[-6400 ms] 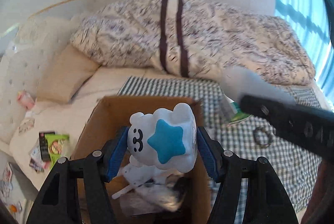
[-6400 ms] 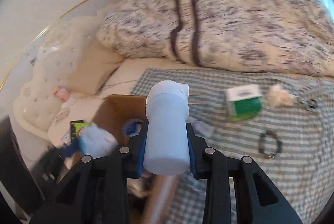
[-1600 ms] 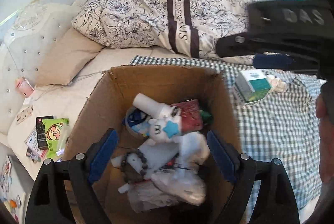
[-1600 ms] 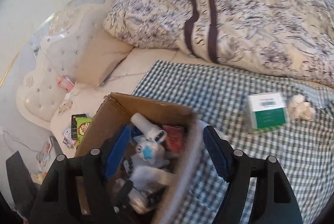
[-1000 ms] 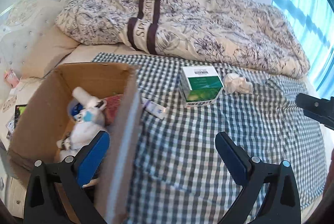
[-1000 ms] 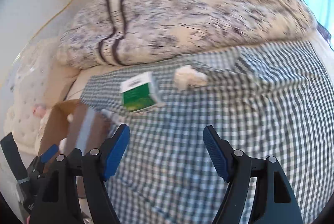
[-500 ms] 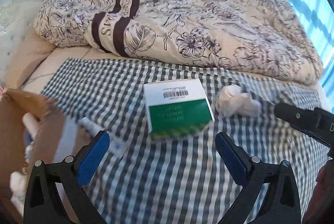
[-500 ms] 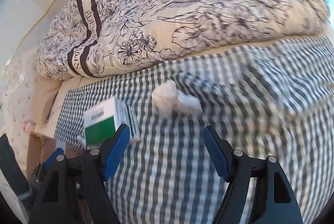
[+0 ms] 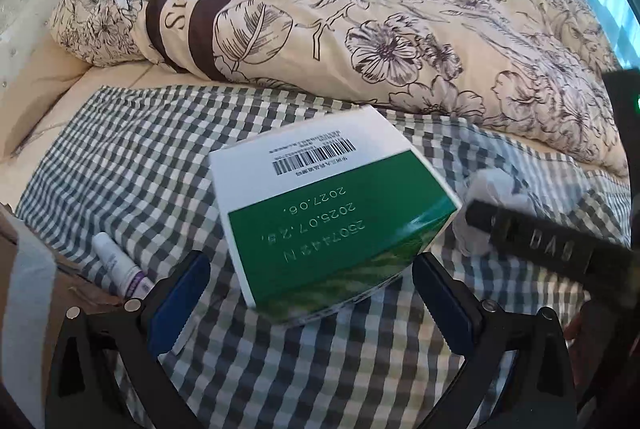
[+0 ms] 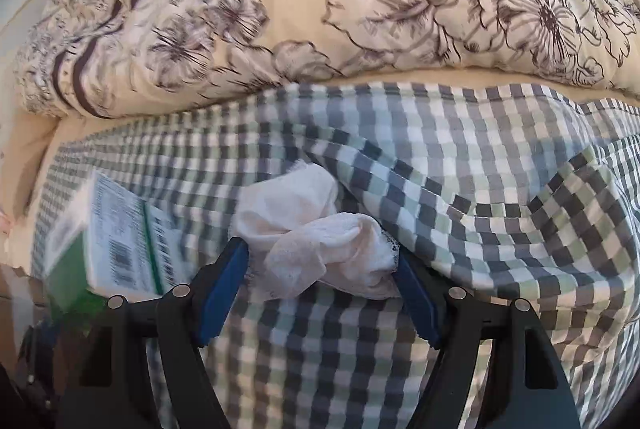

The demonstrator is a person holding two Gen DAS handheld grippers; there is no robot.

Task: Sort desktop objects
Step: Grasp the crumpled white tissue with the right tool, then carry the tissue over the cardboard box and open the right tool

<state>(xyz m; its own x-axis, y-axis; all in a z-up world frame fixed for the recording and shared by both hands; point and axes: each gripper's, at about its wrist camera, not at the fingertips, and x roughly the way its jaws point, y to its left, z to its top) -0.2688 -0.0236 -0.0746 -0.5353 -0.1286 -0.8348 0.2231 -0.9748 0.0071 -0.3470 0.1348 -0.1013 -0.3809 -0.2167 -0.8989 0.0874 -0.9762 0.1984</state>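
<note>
A green and white box [image 9: 328, 213] with a barcode lies on the checked cloth [image 9: 132, 165]. My left gripper [image 9: 308, 293] is open, its blue pads on either side of the box's near end. A crumpled white tissue [image 10: 316, 237] lies on the same cloth [image 10: 480, 165] to the right of the box [image 10: 108, 241]. Around the tissue stands my right gripper [image 10: 320, 289], open, with a pad at each side. A small white tube [image 9: 120, 265] with a purple end lies left of the box. The right gripper's black arm [image 9: 536, 237] crosses the left wrist view.
A flowered duvet [image 9: 360, 9] is heaped behind the cloth. The cardboard box edge [image 9: 24, 269] with grey tape shows at the lower left. A raised fold of cloth [image 10: 460, 189] sits right beside the tissue.
Both grippers have swung away from the cardboard box and closed in on the cloth: the left one now brackets the green box, the right one brackets the tissue. Both stay open.
</note>
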